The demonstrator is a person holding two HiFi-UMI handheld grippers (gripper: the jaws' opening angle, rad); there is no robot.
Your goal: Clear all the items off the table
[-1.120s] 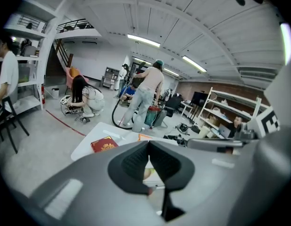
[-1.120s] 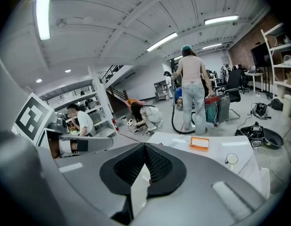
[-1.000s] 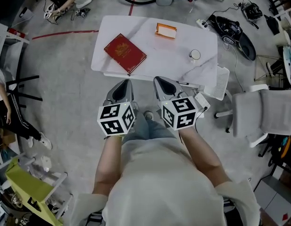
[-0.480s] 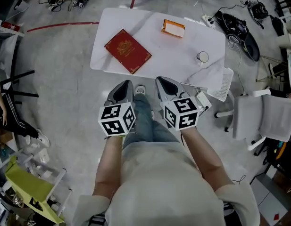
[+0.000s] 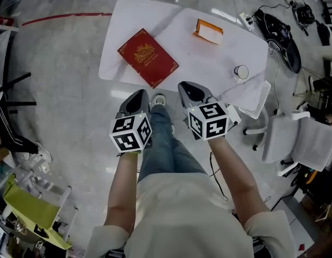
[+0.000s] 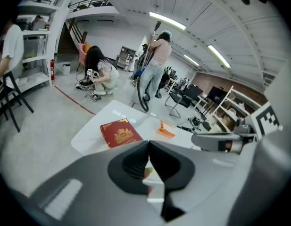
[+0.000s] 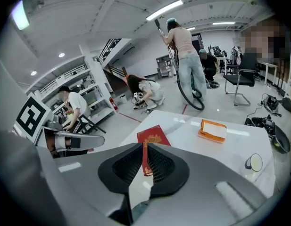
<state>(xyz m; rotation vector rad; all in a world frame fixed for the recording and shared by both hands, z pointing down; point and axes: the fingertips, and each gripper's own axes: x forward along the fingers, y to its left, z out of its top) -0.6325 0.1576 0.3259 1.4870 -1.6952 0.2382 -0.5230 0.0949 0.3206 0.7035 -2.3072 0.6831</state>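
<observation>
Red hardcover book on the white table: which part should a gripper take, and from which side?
Take the red hardcover book by its near corner, from the person's side of the white table. It lies flat and diagonal, that corner seemingly at the table's edge, so a jaw might slip underneath.

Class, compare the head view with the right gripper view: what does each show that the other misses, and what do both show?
Only the head view: the wearer's legs and a white chair. Only the right gripper view: a standing person, a crouching person and ceiling lights. Both: the table with the red book, orange box and cup.
</observation>
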